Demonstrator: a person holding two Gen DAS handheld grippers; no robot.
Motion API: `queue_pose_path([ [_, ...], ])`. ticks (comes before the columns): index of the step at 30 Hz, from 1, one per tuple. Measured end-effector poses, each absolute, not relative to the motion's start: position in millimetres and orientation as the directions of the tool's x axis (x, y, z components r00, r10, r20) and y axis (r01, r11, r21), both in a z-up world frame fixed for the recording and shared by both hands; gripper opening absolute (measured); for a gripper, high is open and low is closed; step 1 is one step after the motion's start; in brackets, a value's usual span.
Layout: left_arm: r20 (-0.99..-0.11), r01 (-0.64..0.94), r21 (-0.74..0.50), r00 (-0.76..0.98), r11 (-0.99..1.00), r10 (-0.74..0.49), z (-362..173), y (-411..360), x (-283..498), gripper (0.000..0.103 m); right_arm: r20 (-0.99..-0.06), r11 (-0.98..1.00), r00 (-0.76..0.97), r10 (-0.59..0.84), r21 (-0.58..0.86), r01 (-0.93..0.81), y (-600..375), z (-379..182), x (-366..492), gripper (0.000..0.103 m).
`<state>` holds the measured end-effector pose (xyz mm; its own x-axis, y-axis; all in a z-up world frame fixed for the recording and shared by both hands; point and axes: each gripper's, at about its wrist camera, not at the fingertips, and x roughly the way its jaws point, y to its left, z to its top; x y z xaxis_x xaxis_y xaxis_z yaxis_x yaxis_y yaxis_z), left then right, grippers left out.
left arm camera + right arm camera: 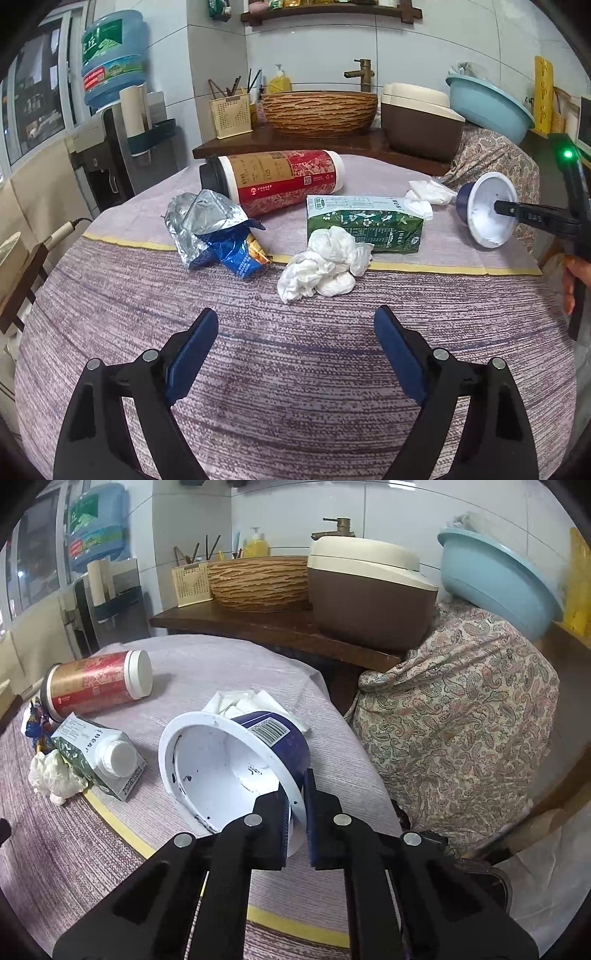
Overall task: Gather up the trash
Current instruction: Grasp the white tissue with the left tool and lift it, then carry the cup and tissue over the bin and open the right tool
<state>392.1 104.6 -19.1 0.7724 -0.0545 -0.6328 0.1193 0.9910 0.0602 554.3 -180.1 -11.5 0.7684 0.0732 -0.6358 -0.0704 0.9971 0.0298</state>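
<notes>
The right gripper [295, 812] is pinching the rim of a blue-and-white yogurt cup [236, 764], its fingers [284, 823] clamped on the wall, holding the cup tilted above the desk [295, 369] near its far right edge. The left gripper [295, 332] is hovering with its fingers apart, empty, facing a crumpled tissue [325, 266], a green carton [365, 221], a foil snack bag [214, 232] and a red tea cup [277, 177] lying on its side. Carrying the yogurt cup well probably means keeping the grip firm on that thin rim and the mouth level, since residue inside could be dripping. No bin is showing in either view, and more tissue [240, 701] is lying partly hidden behind the cup
</notes>
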Motion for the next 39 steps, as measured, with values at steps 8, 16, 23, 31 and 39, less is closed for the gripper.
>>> queue_pose_path([
  [8, -0.649, 0.165, 0.106, 0.758, 0.981, -0.057, -25.2, 96.5, 421.3, 0.074, -0.605, 0.991, 0.786, 0.127, 0.047, -0.124, -189.6, -0.6, 518.6, 0.008],
  [16, -0.657, 0.235, 0.209, 0.753, 0.949, -0.042, -34.5, 74.1, 447.4, 0.066, -0.577, 0.984, 0.799, 0.17, 0.06, -0.167, -193.7, 5.8, 483.2, 0.008],
  [23, -0.672, 0.226, 0.205, 0.74, 0.952, -0.031, -37.9, 70.4, 445.5, 0.016, -0.542, 0.979, 0.817, 0.196, 0.063, -0.194, -195.3, 8.7, 447.1, 0.008],
  [31, -0.635, 0.222, 0.143, 0.769, 0.965, -0.082, -24.2, 72.0, 411.4, 0.013, -0.516, 0.968, 0.82, 0.249, 0.128, -0.214, -199.4, 7.1, 418.8, 0.008],
  [39, -0.572, 0.22, 0.048, 0.806, 0.974, -0.154, -1.1, 72.5, 352.7, 0.013, -0.485, 0.962, 0.831, 0.27, 0.156, -0.222, -207.7, 10.4, 388.0, 0.008],
])
